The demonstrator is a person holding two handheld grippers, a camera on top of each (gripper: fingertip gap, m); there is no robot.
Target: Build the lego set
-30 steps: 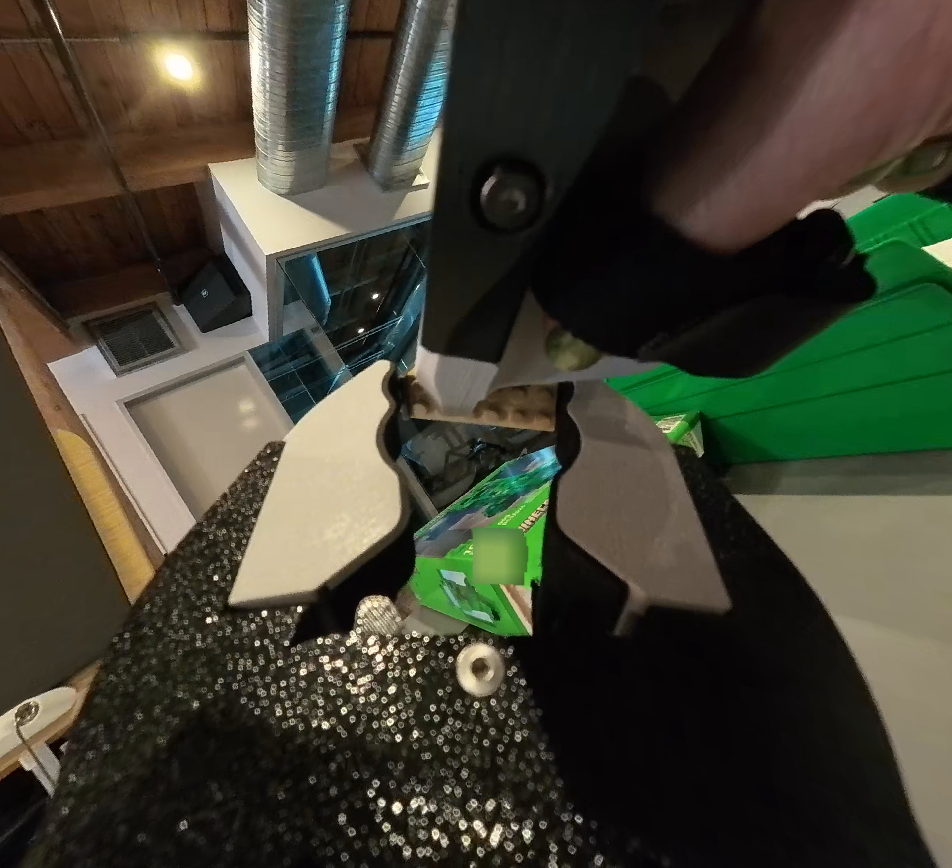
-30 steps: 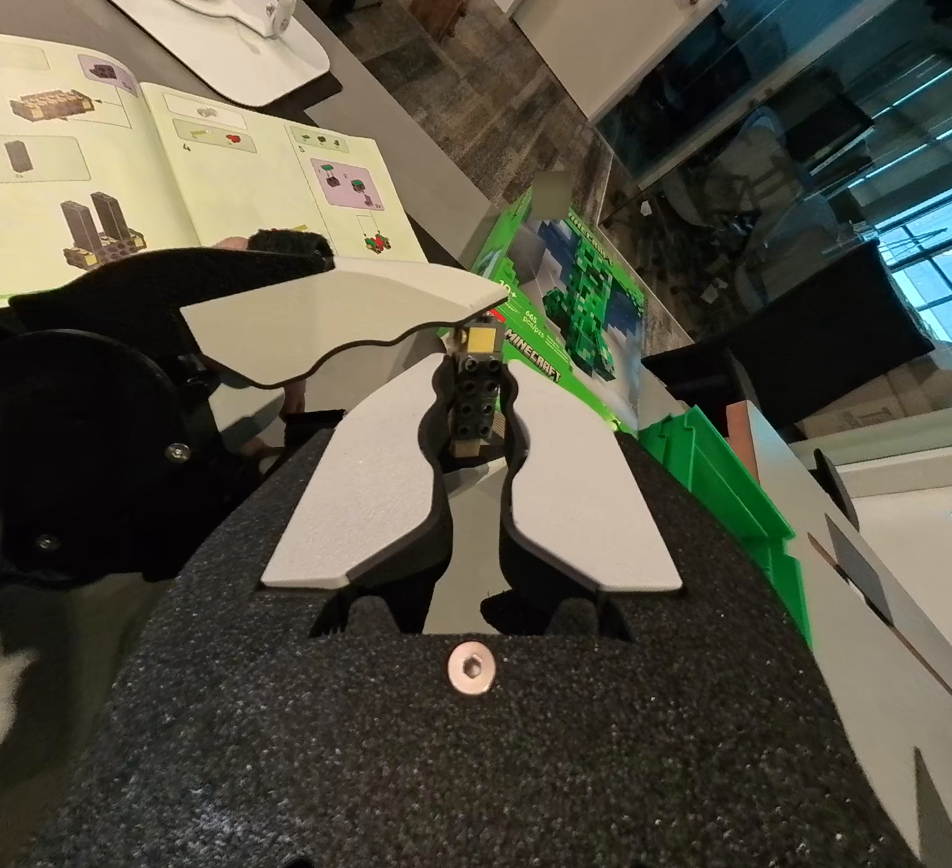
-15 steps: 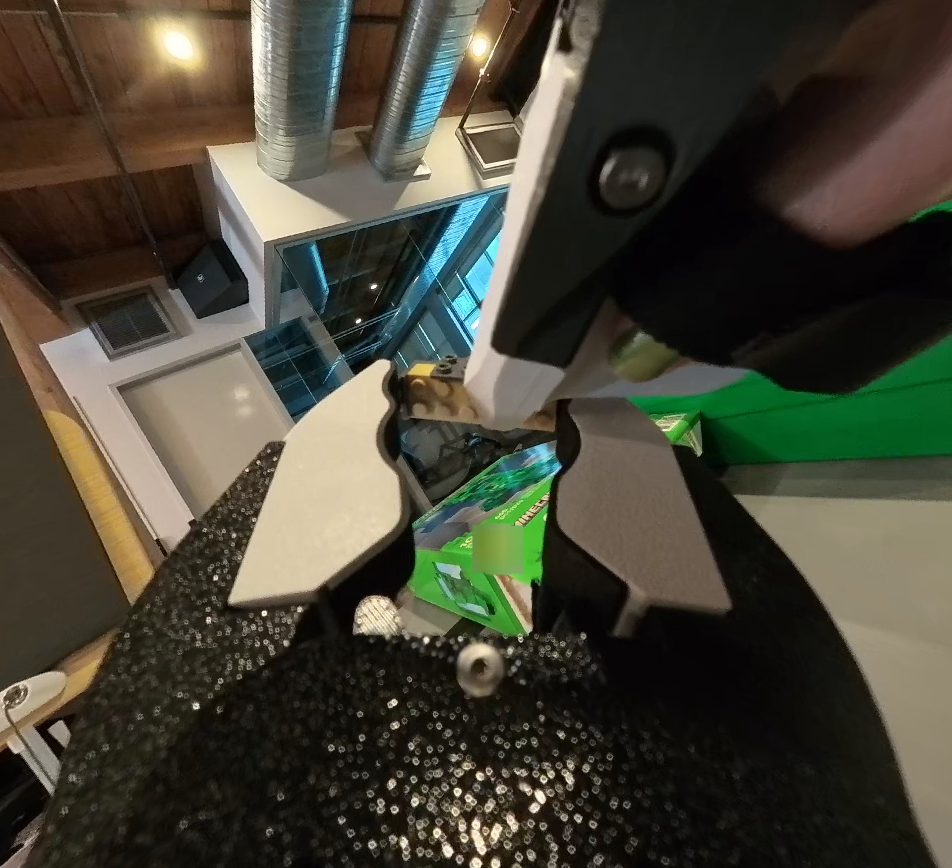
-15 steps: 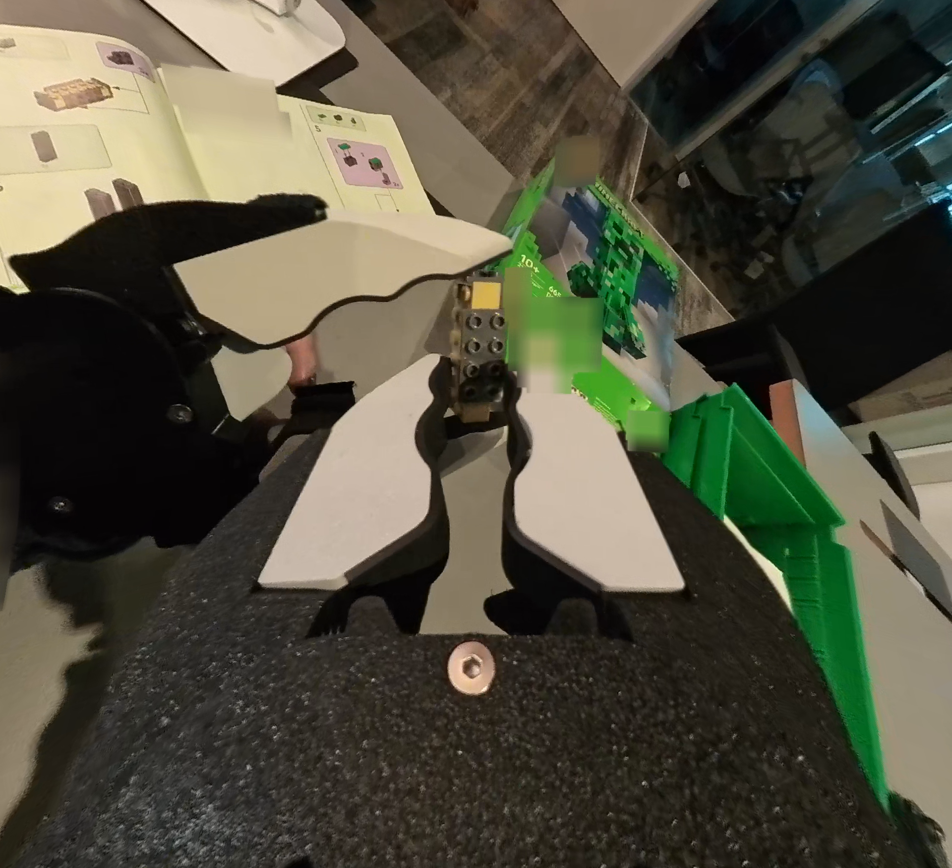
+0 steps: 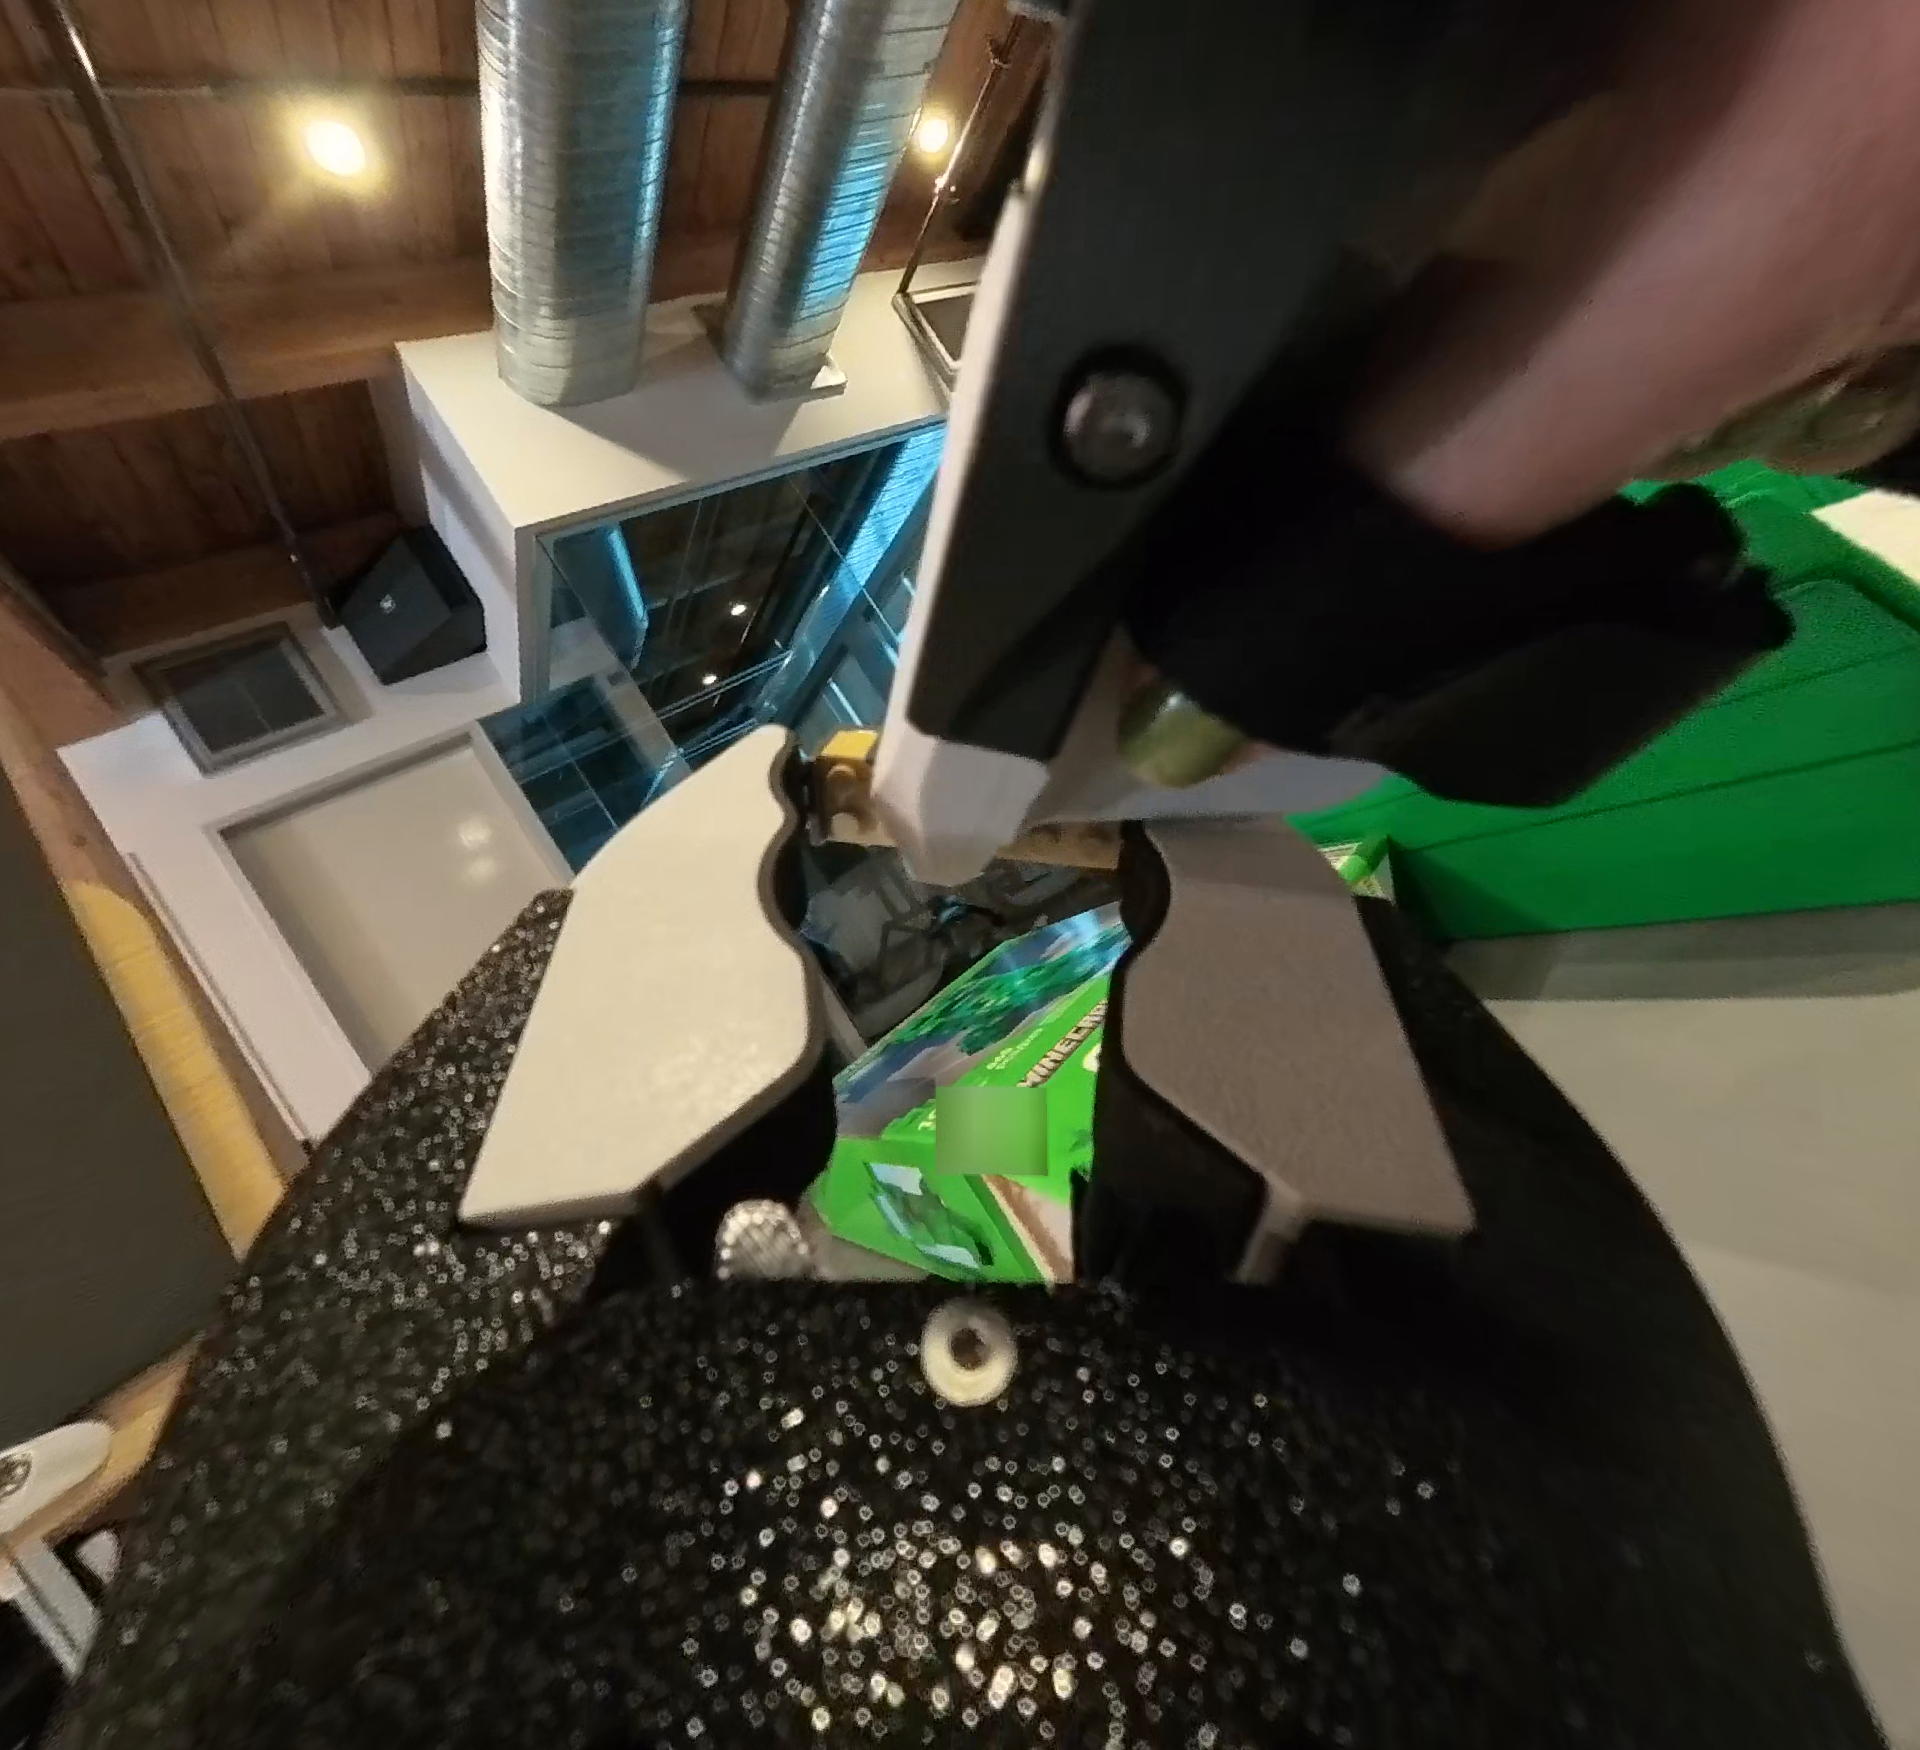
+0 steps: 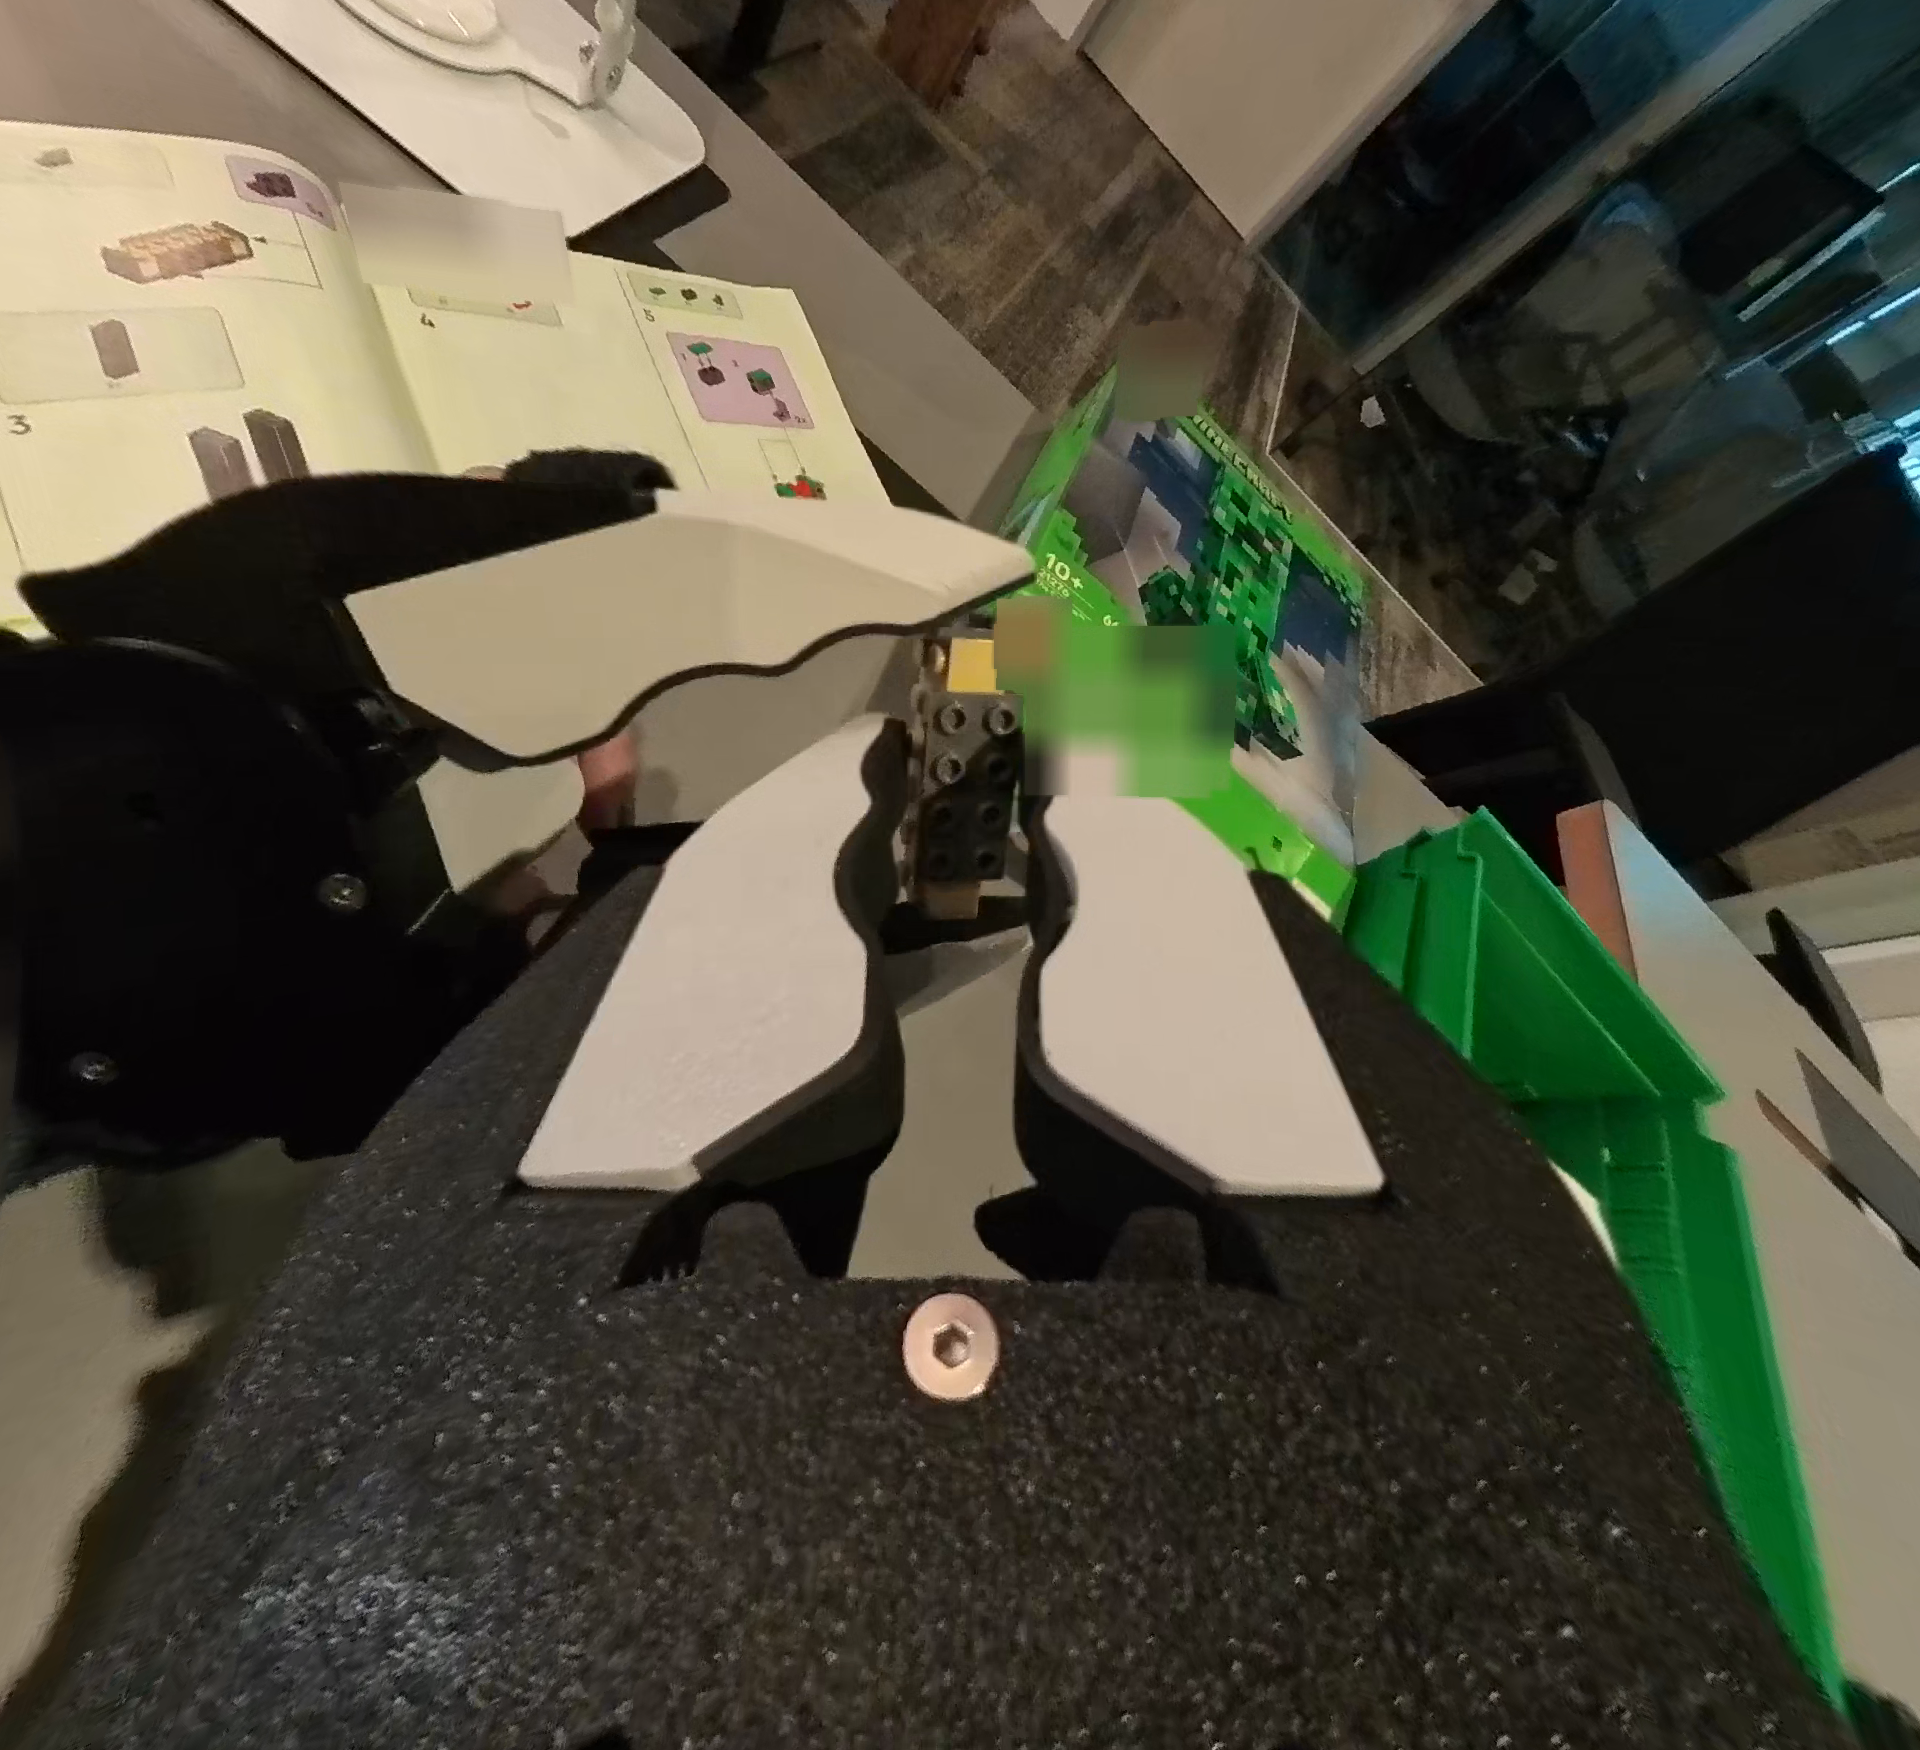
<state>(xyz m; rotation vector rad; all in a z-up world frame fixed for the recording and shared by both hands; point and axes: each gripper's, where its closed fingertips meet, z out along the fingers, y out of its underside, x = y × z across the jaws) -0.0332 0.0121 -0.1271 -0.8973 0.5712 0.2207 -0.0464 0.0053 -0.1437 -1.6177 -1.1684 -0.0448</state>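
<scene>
One small lego assembly is in play, and both tools meet at it. In the right wrist view it shows as a short stack of dark studded bricks with one yellow tile at the far end and a tan piece at the near end, standing between the tips of the right gripper, whose two fingers are clenched on it. The left gripper grasps the same build: in its own view a tan studded plate with the yellow piece at its left end spans the gap between its two finger tips, held up in the air over the table.

Counted around it: one green lego box lying at the table's far edge, one open instruction booklet, one white lamp base, a stack of green bins, and two silver ducts overhead with two ceiling lights lit.

Against half a second ago, the right tool's white finger tip (seen from the left camera) has slid left and down, so it now covers most of the tan plate and leaves only the yellow end showing. In the right view the booklet and box have shifted right and lower, and the grip on the bricks is unchanged.
</scene>
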